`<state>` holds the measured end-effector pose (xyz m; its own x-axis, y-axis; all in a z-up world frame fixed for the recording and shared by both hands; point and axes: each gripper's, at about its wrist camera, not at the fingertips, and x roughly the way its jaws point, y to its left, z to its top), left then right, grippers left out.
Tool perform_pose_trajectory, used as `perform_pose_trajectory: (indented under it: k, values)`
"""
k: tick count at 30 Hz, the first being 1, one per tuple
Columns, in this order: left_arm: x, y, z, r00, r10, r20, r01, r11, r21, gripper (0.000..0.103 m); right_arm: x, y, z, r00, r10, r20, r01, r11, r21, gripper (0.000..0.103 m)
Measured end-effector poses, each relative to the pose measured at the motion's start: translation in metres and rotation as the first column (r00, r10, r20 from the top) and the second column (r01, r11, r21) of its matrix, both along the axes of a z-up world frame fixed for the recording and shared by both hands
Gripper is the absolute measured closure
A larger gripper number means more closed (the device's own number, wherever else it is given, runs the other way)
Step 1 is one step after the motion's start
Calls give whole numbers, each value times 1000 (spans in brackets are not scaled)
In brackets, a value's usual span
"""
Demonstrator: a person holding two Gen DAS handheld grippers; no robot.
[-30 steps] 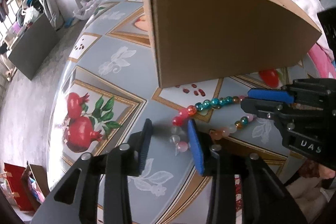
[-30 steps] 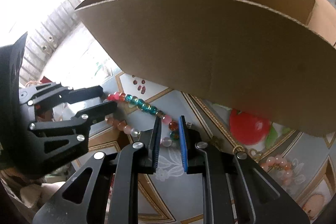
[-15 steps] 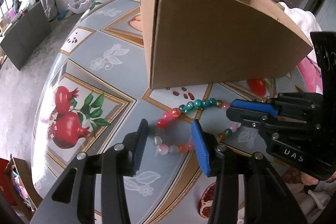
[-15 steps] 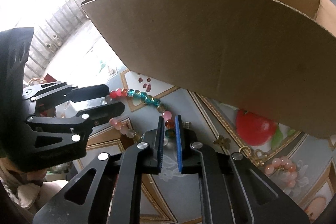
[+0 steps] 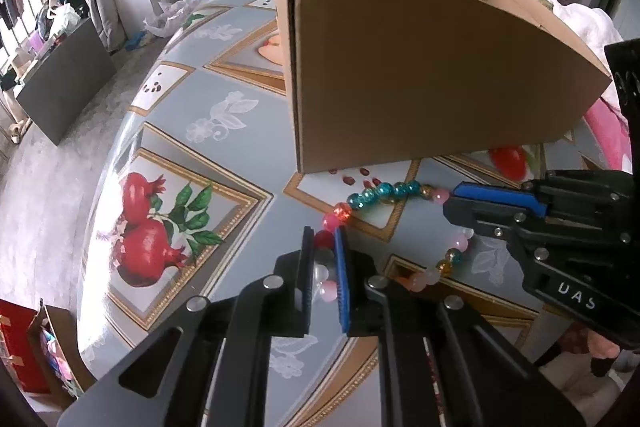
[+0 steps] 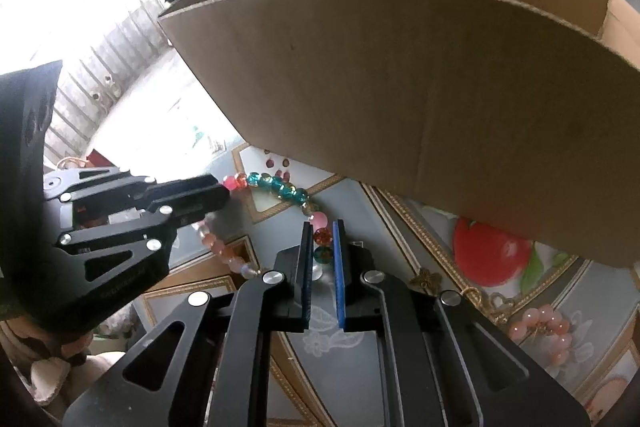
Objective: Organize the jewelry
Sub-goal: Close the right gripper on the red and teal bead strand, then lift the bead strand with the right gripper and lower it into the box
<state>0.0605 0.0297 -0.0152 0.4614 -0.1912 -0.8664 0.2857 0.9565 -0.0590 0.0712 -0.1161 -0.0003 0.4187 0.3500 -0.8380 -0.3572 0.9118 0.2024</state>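
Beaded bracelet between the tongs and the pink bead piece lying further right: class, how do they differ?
The beaded bracelet mixes teal, red, pink and clear beads; the pink bead piece is one colour. The bracelet is spread in an open loop, gripped by both tongs; the pink piece lies bunched and untouched. Both sit before the cardboard box.

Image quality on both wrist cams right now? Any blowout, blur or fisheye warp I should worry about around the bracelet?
Left wrist: even daylight, beaded bracelet sharp, no glare; the cardboard box edges bow from fisheye. Right wrist: the window area at upper left is blown out and washes the table edge; box front is in shade, slight softness overall, yet the beads between the right gripper pads stay readable.
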Motion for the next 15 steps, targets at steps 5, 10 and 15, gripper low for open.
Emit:
perform_pose_trajectory:
  k: [5,10,15]
  values:
    - [-4,-2,5,1000,-2,5,2,1000,-2,94,-5,-5,8,1000,-12,22,11,1000,11,96]
    - [-9,-3,11,1000,-2,23,2,1000,3,94,-13,-10,14,999,-17,38,16,1000,8,96]
    - [-14,-3,18,999,-6,43,6,1000,11,94,-16,-12,22,998,-23,52,22,1000,4,96]
